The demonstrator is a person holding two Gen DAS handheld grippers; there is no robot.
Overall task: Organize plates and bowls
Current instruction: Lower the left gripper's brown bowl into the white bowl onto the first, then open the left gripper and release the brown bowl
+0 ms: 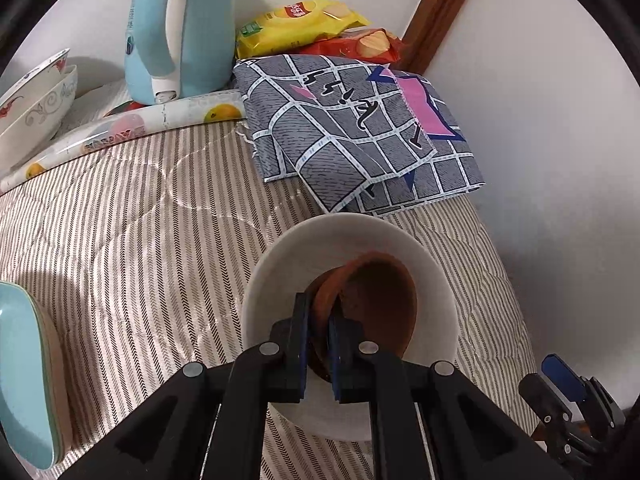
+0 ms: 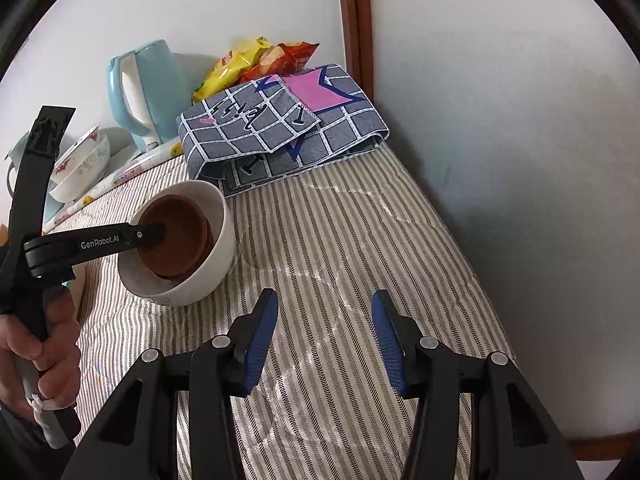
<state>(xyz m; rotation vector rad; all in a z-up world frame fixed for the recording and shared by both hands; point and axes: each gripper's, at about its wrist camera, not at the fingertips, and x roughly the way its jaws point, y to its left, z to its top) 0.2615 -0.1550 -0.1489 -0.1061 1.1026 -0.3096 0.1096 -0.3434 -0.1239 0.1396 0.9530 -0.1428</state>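
Observation:
A white bowl [image 1: 352,248] lies tilted on the striped cloth; it also shows in the right wrist view [image 2: 218,236]. A brown bowl [image 1: 384,300] sits inside it, seen too in the right wrist view [image 2: 180,236]. My left gripper [image 1: 319,332] is shut on the brown bowl's rim; its finger [image 2: 154,232] reaches into the white bowl. My right gripper [image 2: 324,332] is open and empty over the cloth, to the right of the bowls; its tip shows in the left wrist view [image 1: 560,376].
Patterned white bowls [image 1: 32,100] are stacked at the back left by a blue kettle [image 1: 176,32]. A pale blue plate [image 1: 24,372] is at the left edge. A folded grey checked cloth [image 2: 280,124] and snack bags [image 1: 304,24] lie at the back. A wall runs along the right.

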